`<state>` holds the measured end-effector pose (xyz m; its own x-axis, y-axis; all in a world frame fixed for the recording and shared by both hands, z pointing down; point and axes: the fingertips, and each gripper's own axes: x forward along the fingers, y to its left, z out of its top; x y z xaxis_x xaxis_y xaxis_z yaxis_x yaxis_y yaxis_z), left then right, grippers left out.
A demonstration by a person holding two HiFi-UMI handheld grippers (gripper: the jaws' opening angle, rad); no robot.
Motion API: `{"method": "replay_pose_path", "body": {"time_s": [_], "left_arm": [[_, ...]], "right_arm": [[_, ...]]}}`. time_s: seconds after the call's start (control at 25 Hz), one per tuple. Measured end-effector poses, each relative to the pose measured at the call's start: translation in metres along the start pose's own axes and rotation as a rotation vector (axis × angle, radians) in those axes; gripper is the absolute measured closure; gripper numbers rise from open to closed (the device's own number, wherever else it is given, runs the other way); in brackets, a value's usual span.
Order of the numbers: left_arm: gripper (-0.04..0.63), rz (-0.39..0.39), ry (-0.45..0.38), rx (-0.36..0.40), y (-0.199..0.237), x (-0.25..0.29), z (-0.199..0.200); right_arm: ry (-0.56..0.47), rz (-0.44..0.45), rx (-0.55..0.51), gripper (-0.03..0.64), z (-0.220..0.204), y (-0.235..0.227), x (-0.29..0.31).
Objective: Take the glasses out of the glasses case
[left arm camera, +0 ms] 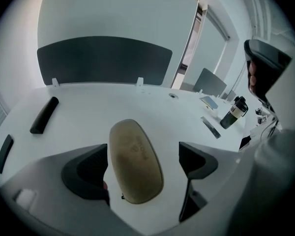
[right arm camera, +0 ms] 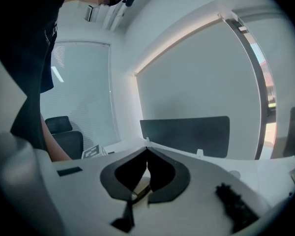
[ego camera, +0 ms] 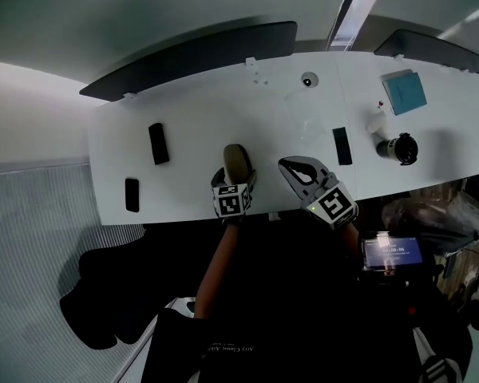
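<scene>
Jaws of left hand-held gripper [left arm camera: 143,155] gape around the glasses case [left arm camera: 134,154]; right hand-held gripper [right arm camera: 146,157] is closed.

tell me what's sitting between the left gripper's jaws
The closed tan glasses case, lying on the white table, sits between the open jaws of the left gripper. The left gripper view shows it.

Office setting. We recorded at a long white desk [ego camera: 199,126] with dark divider screens [ego camera: 191,57], a swivel chair [right arm camera: 69,140] and window blinds [right arm camera: 83,82].
</scene>
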<state>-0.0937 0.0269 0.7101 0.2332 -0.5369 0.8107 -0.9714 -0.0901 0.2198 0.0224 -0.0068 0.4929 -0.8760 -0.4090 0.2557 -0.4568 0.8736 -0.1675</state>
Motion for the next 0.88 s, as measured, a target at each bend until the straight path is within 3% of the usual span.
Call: {"method": "replay_pose_path", "body": {"time_s": [0.52,0.6,0.76,0.88], "left_arm": [[0.173,-0.005,0.129,-0.091,0.014,0.022,-0.025],[0.216,-0.002,0.132,-0.112,0.022,0.013,-0.027],[0.227,0.002,0.121,-0.160,0.028,0.010,-0.031],[0.235,-0.042,0.119,-0.177,0.018,0.015,-0.025]], "right_arm": [[0.044,-0.008,0.002,0.609,-0.006,-0.018,0.021],[0.043,-0.013,0.003,0.609,-0.004,-0.018,0.025],[0.062,-0.018,0.020,0.609,-0.010,-0.016,0.024],[0.057,-0.038,0.025,0.609,-0.018,-0.022,0.019]]}}
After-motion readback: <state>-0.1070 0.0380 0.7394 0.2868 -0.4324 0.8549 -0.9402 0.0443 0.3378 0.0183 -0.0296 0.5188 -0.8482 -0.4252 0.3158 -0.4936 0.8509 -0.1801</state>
